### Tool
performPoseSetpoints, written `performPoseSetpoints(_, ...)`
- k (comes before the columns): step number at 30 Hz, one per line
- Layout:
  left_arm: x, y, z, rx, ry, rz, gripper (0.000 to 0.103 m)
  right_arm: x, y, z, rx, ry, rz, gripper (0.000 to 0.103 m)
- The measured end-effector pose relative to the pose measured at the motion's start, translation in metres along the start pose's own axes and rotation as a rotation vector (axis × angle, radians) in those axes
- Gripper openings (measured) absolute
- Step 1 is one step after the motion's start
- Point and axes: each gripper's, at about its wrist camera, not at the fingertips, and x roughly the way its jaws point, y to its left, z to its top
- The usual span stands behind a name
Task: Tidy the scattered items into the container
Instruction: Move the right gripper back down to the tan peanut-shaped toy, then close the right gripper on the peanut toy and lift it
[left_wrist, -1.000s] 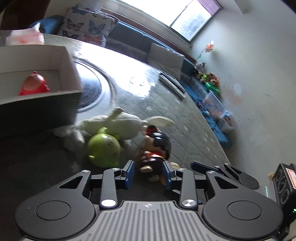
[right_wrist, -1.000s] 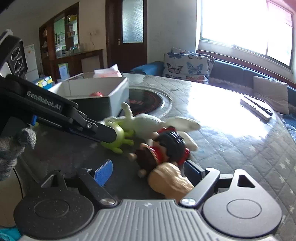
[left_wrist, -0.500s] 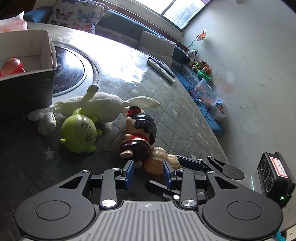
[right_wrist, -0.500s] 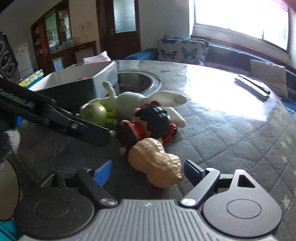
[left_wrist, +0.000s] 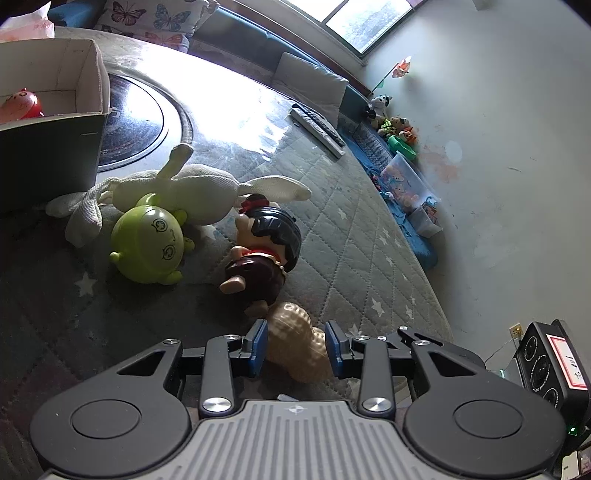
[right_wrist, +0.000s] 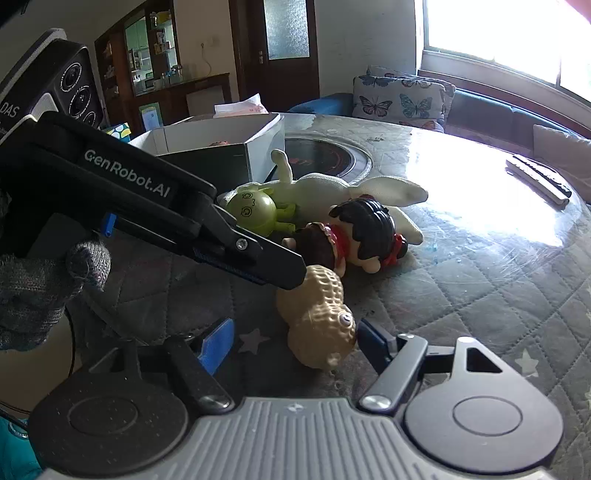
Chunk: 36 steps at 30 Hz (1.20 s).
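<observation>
A tan peanut toy (left_wrist: 295, 347) (right_wrist: 319, 317) lies on the quilted table between the open fingers of my left gripper (left_wrist: 294, 345), not clamped. My right gripper (right_wrist: 291, 341) is open too, with the peanut's near end between its pads. Beyond lie a black-haired doll (left_wrist: 266, 254) (right_wrist: 354, 232), a green round toy (left_wrist: 147, 243) (right_wrist: 255, 210) and a white plush rabbit (left_wrist: 192, 192) (right_wrist: 332, 184). The white box (left_wrist: 92, 62) (right_wrist: 258, 129) stands behind them with a red toy (left_wrist: 20, 105) inside.
A dark round hob plate (left_wrist: 136, 122) is set in the table beside the box. Remote controls (left_wrist: 317, 127) (right_wrist: 539, 177) lie at the far side. The table edge (left_wrist: 417, 266) drops off to the right, with toys on the floor beyond.
My left gripper pulled back from the doll and now straddles the peanut. My right gripper moved in so the peanut's end sits between its pads.
</observation>
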Motion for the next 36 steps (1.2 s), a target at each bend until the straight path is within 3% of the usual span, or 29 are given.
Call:
performPoseSetpoints(18, 0.009, 0.017, -0.002, -0.093, 0.028, 0.000, 0.038, 0.008, -0.004, 0.000, 0.016, 0.019, -0.008, 0.043)
performPoseSetpoints(26, 0.006, 0.022, -0.005, -0.098, 0.018, -0.013, 0.038, 0.006, -0.001, 0.000, 0.011, 0.022, -0.012, 0.041)
performPoseSetpoints(31, 0.007, 0.027, -0.005, -0.168, 0.026, -0.025, 0.040, 0.007, -0.001, 0.001, 0.019, 0.021, -0.011, 0.041)
performPoseSetpoints(36, 0.007, 0.027, -0.005, -0.176, 0.027, -0.019, 0.041, 0.008, 0.001, 0.001, 0.019, 0.025, -0.018, 0.041)
